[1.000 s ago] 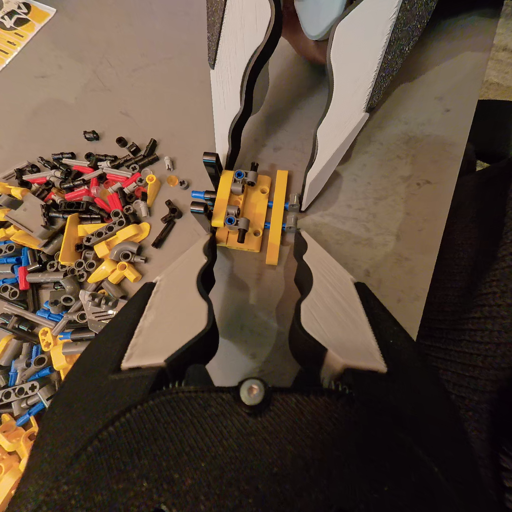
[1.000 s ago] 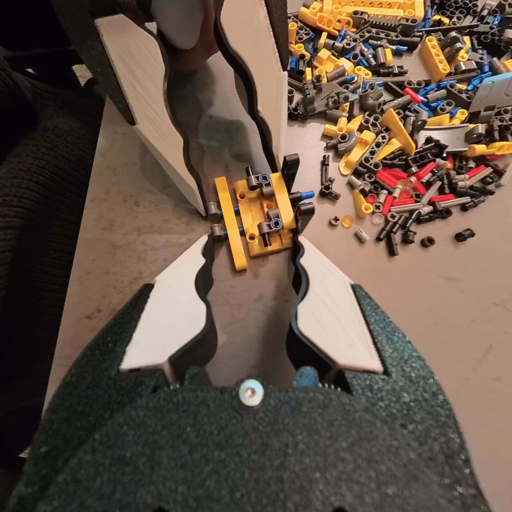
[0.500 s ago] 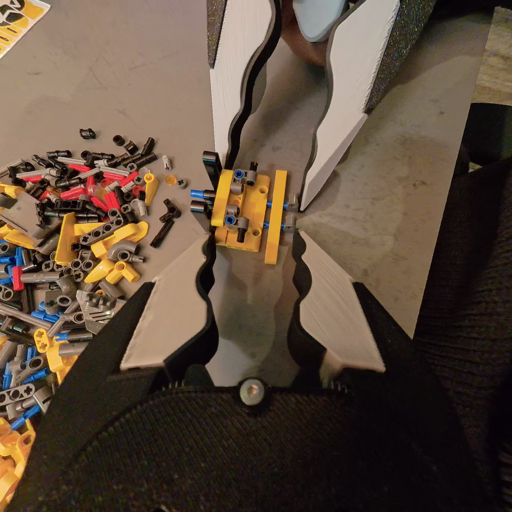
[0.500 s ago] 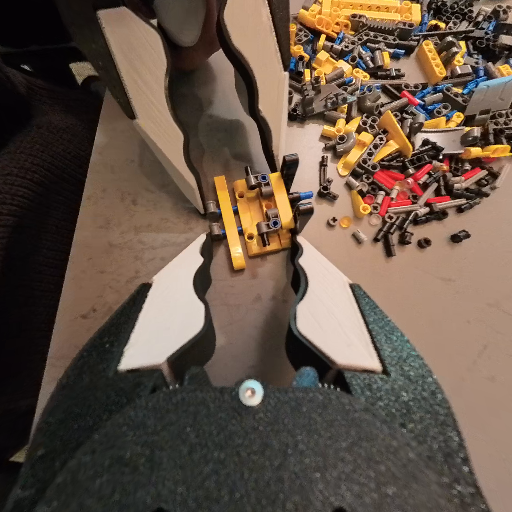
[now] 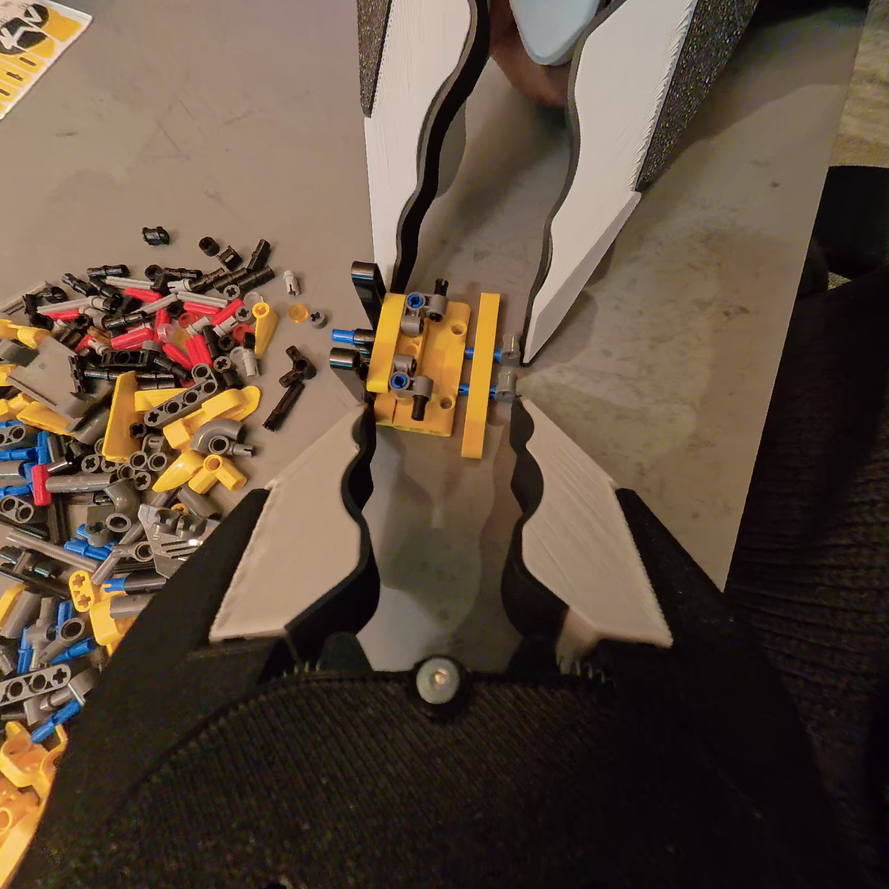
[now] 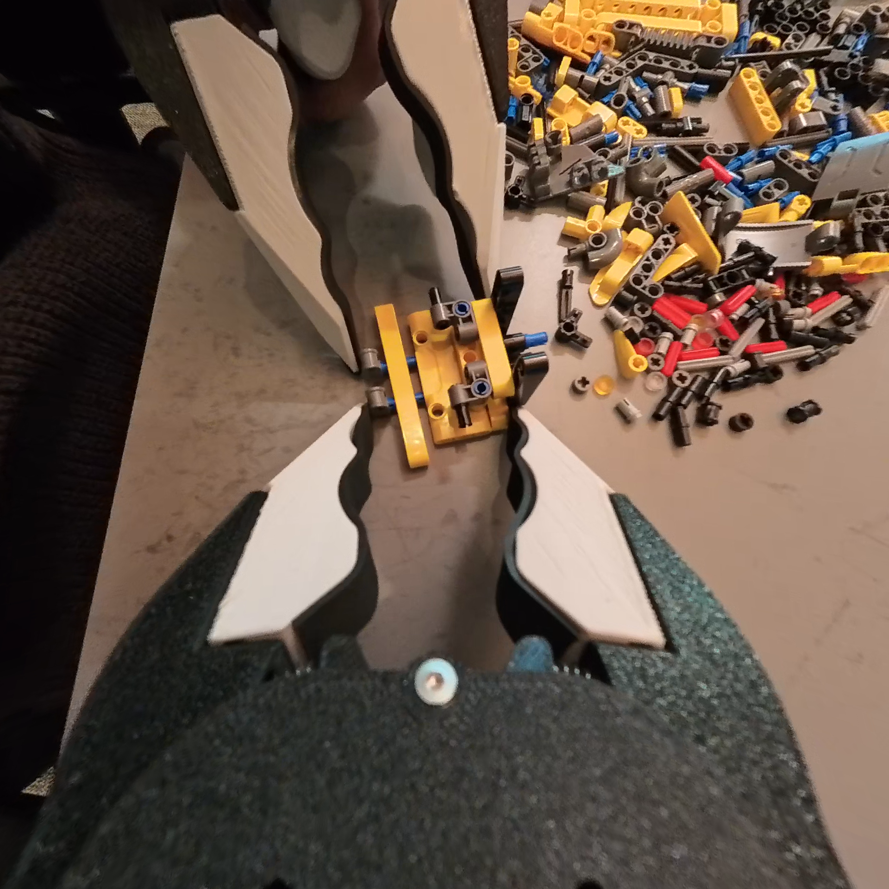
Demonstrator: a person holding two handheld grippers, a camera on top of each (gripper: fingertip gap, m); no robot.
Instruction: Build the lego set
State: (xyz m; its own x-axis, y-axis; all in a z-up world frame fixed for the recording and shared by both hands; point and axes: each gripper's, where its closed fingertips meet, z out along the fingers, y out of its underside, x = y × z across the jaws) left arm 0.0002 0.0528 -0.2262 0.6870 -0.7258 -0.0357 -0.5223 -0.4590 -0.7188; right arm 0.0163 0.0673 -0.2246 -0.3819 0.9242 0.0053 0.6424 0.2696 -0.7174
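Observation:
A small yellow brick assembly (image 5: 433, 356) with blue pins, grey connectors and black beams lies on the grey table. It also shows in the right wrist view (image 6: 447, 370). My left gripper (image 5: 440, 406) has its fingertips pressed against the assembly's two ends, one on the black beam and one on a grey connector. My right gripper (image 6: 437, 411) faces it from the opposite side and grips the same assembly across its ends. Each gripper shows in the other's view: the right one (image 5: 457, 327) and the left one (image 6: 418, 332).
A big pile of loose yellow, black, grey, red and blue bricks (image 5: 120, 409) lies beside the assembly, also seen in the right wrist view (image 6: 697, 240). A printed booklet (image 5: 29, 48) lies far left. The table edge (image 5: 769, 385) and a dark knitted sleeve (image 5: 827, 481) are close. The grippers are tip to tip, or close to it.
Both grippers stay closed about the assembly at the same width. The views shift only slightly.

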